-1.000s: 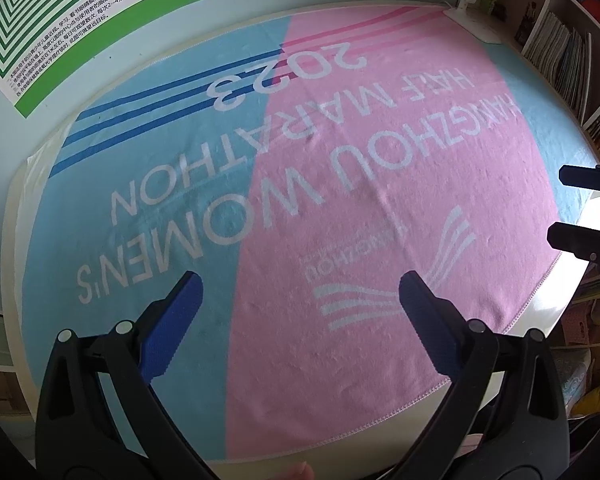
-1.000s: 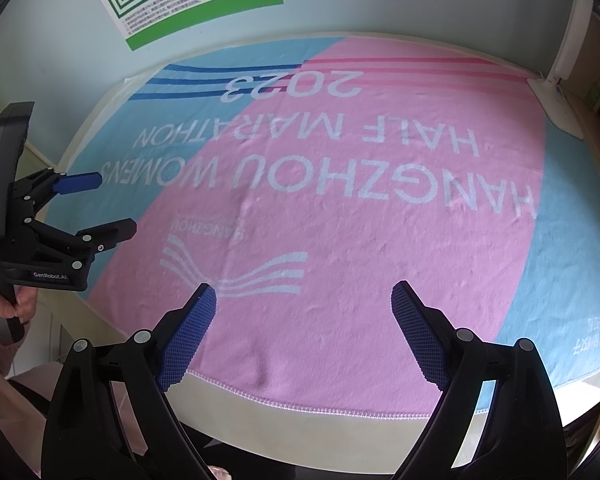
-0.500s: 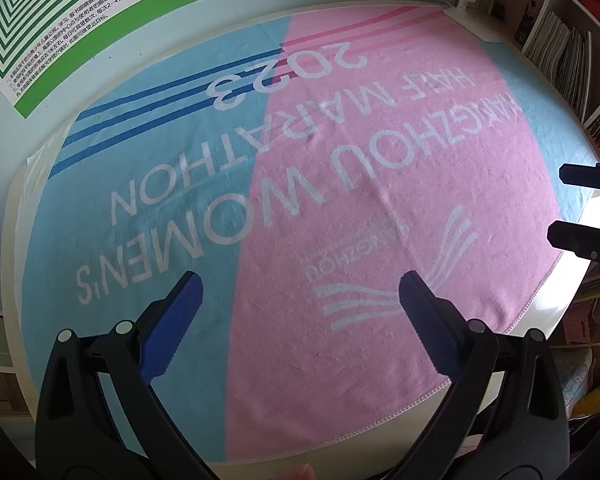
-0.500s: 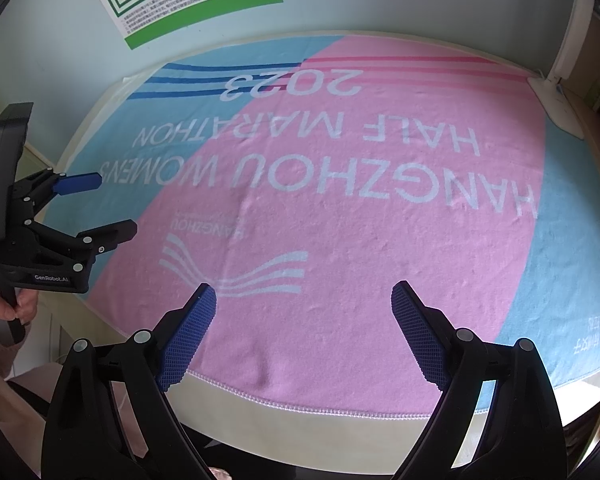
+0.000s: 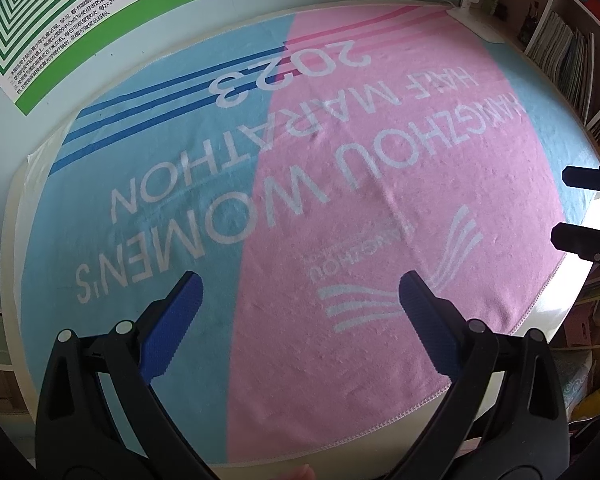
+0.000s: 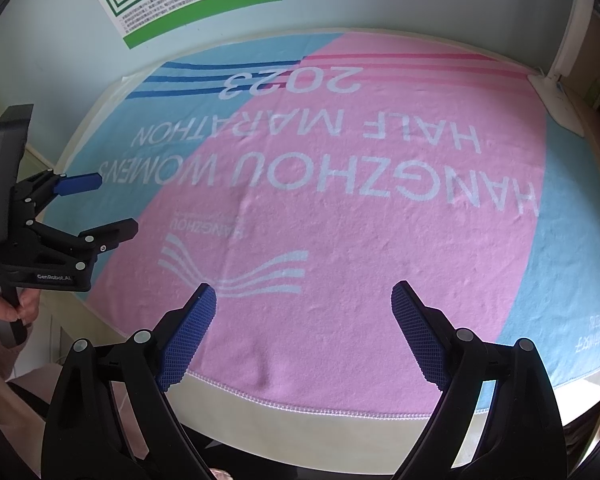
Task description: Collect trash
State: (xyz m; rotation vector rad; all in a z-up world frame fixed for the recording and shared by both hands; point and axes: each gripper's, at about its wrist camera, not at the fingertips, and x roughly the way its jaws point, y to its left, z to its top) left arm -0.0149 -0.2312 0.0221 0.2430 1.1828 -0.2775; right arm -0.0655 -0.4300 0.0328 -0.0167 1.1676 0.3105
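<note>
No trash shows in either view. A pink and light-blue towel [image 5: 340,184] printed "HANGZHOU WOMEN'S HALF MARATHON 2023" covers the table; it also shows in the right wrist view [image 6: 360,220]. My left gripper [image 5: 300,292] is open and empty above the towel's near edge. It also shows at the left of the right wrist view [image 6: 112,204]. My right gripper [image 6: 304,300] is open and empty above the near edge of the towel. Its fingertips [image 5: 572,178] show at the right edge of the left wrist view.
A green and white poster [image 5: 80,12] hangs on the back wall. A bookshelf with books [image 5: 560,48] stands at the right. A white lamp base [image 6: 556,104] sits at the table's far right corner. The cream table edge [image 6: 320,432] runs along the front.
</note>
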